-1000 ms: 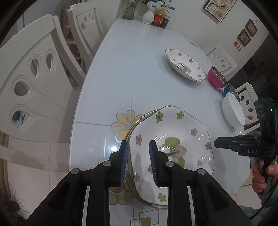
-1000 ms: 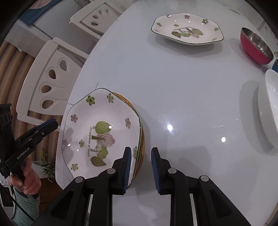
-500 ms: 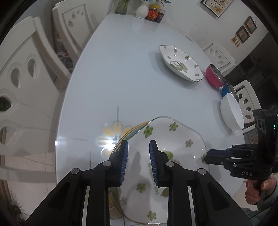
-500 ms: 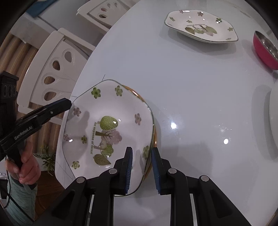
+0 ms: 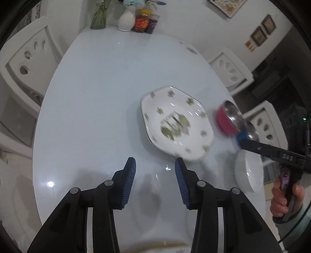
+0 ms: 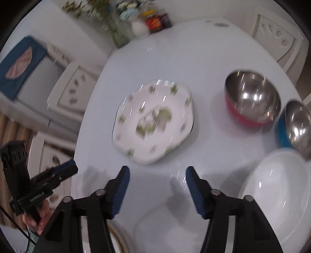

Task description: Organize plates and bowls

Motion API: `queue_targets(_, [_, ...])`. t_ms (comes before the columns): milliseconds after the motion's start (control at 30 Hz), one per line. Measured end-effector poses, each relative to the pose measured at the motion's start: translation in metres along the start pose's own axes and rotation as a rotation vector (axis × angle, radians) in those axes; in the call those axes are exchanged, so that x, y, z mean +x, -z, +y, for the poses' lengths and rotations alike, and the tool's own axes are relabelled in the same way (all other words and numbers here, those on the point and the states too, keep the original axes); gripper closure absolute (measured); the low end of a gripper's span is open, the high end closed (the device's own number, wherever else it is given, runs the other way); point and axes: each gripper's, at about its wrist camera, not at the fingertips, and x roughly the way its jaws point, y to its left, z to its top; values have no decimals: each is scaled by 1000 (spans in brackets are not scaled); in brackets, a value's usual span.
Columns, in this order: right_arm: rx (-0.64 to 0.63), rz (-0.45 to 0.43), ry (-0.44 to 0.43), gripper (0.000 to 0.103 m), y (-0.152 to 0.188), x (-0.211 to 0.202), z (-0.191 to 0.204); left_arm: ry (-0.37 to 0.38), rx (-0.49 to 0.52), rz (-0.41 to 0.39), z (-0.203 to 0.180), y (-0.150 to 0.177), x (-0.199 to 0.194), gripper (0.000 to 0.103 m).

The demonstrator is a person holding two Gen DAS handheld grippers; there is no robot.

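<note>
A white floral plate (image 5: pixel 176 123) lies on the pale blue table (image 5: pixel 101 101), blurred by motion; it also shows in the right wrist view (image 6: pixel 153 121). My left gripper (image 5: pixel 155 167) is open and empty, just short of the plate's near rim. My right gripper (image 6: pixel 157 175) is open and empty, also just short of the plate. A red steel bowl (image 6: pixel 252 102), a blue steel bowl (image 6: pixel 295 124) and a white bowl (image 6: pixel 279 186) sit to the right. The rim of another plate (image 6: pixel 118 235) shows below my right gripper.
White chairs (image 5: pixel 25 62) stand around the table. A vase (image 5: pixel 126 20), a glass of stems (image 5: pixel 98 18) and jars (image 5: pixel 143 22) stand at the table's far end. The right gripper's body (image 5: pixel 272 153) reaches in over the bowls.
Both grippers opened wide, let go of the near floral plate and swung up toward the far floral plate. The near plate has dropped almost out of view.
</note>
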Motion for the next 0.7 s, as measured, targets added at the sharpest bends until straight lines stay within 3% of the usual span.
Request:
queue_targets(133, [49,58,-18,38,-42,35,-12,-95,-14,52,3,-34,40,63])
queue_targets(300, [122,106,-8,39,-47,70,-27,-93,-91,95,9,-46,76,63])
queue_targets(400, [129,95,15,46,-46,81,-30,-88,-131,100,12,-50,89,65])
queue_targets(567, [125,101,38,54,-51,98,-35,-83,-123,96,11,-52,100,65])
queue_targets(700, [106,78,53,54,-55,101,-37,-77,-123,100,12,-56,106,66])
